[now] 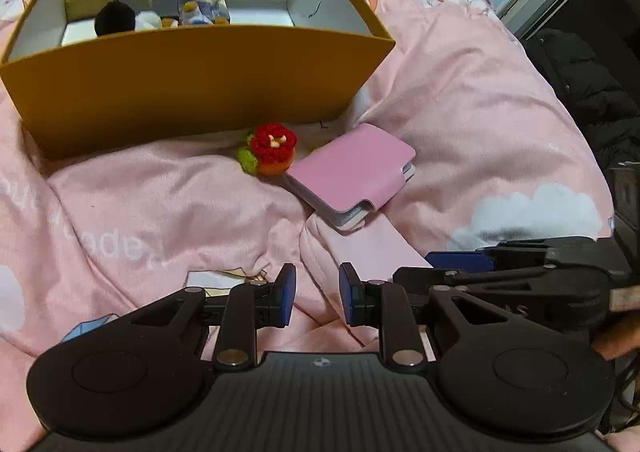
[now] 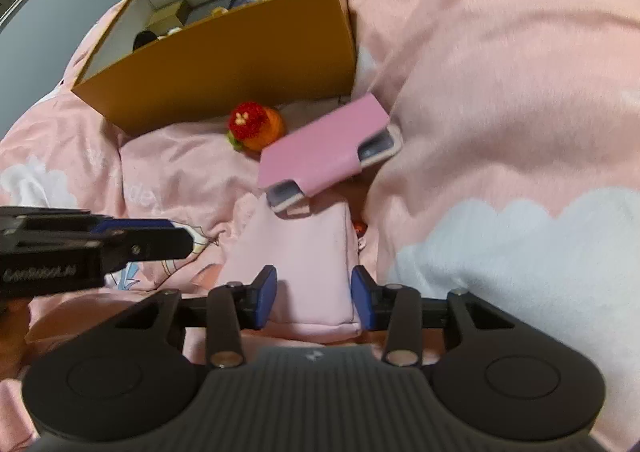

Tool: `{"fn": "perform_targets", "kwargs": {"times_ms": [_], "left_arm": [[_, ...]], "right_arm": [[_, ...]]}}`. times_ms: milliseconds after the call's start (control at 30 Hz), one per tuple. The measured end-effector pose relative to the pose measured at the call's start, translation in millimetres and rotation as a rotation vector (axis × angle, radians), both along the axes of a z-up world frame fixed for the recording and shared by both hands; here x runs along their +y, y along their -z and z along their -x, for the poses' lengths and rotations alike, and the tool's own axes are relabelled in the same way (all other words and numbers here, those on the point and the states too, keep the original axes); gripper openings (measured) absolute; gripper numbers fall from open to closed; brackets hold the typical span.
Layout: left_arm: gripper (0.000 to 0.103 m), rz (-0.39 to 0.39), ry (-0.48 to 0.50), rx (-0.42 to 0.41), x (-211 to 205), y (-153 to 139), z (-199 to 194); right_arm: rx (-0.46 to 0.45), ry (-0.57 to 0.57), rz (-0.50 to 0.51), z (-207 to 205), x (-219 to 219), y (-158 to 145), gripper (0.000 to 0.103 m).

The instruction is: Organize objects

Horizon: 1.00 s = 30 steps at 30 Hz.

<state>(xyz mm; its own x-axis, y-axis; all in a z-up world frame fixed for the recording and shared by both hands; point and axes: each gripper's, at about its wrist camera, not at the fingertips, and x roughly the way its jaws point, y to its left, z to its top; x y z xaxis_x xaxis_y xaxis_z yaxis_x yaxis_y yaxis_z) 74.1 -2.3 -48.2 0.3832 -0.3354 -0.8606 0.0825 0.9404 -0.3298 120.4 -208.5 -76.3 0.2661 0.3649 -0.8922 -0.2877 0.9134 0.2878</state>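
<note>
An open yellow box (image 1: 200, 92) with a white inside stands on the pink bedspread and holds several small items; it also shows in the right wrist view (image 2: 240, 64). In front of it lie a red and orange crochet flower (image 1: 272, 150) (image 2: 256, 126) and a pink card wallet (image 1: 356, 176) (image 2: 324, 150). A pale pink pouch (image 2: 304, 272) lies just below the wallet. My right gripper (image 2: 314, 300) is around the pouch's near end, pads at its sides. My left gripper (image 1: 317, 298) is open and empty above the bedspread, to the left of the right gripper (image 1: 460, 264).
The rumpled pink bedspread (image 1: 500, 124) with white cloud prints rises in folds at the right (image 2: 500, 92). A black jacket (image 1: 580, 84) lies at the bed's right edge. A small red object (image 2: 361, 228) peeks out beside the pouch.
</note>
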Motion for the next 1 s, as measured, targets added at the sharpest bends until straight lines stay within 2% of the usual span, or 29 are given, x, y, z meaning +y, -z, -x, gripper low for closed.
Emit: {"fn": "perform_targets", "kwargs": {"times_ms": [100,167,267,333,467,667,767,900,1000], "left_arm": [[0.026,-0.016,-0.006,-0.027,1.5,-6.2,5.1],[0.026,-0.025,-0.012,-0.026,2.5,-7.0,5.8],[0.026,-0.049,-0.049,-0.018,5.9,-6.4,6.1],[0.026,-0.059,-0.075,-0.021,10.5,-8.0,7.2],[0.026,-0.035,-0.116,-0.043,23.0,-13.4,11.6],[0.026,-0.018,-0.159,-0.056,33.4,-17.3,15.3],[0.025,0.0,-0.138,-0.063,30.7,-17.2,15.4],[0.025,0.1,-0.102,-0.065,23.7,-15.7,6.7],[0.025,0.079,-0.058,-0.047,9.2,-13.1,-1.4]], "right_arm": [[0.047,0.032,-0.042,-5.9,-4.9,11.1,0.042],[0.054,0.047,-0.058,-6.8,-6.2,12.6,0.026],[-0.008,0.008,-0.053,0.7,2.4,-0.8,0.013],[-0.072,-0.045,-0.054,9.3,11.7,-13.9,0.011],[-0.169,-0.169,0.008,20.1,42.4,-27.7,0.011],[-0.136,-0.246,-0.083,18.0,58.9,-24.6,0.02],[-0.14,-0.256,-0.121,20.8,63.2,-24.4,0.022],[-0.115,-0.249,-0.154,21.3,60.4,-22.5,0.024],[-0.115,-0.259,-0.151,25.3,60.9,-22.7,0.024]]}}
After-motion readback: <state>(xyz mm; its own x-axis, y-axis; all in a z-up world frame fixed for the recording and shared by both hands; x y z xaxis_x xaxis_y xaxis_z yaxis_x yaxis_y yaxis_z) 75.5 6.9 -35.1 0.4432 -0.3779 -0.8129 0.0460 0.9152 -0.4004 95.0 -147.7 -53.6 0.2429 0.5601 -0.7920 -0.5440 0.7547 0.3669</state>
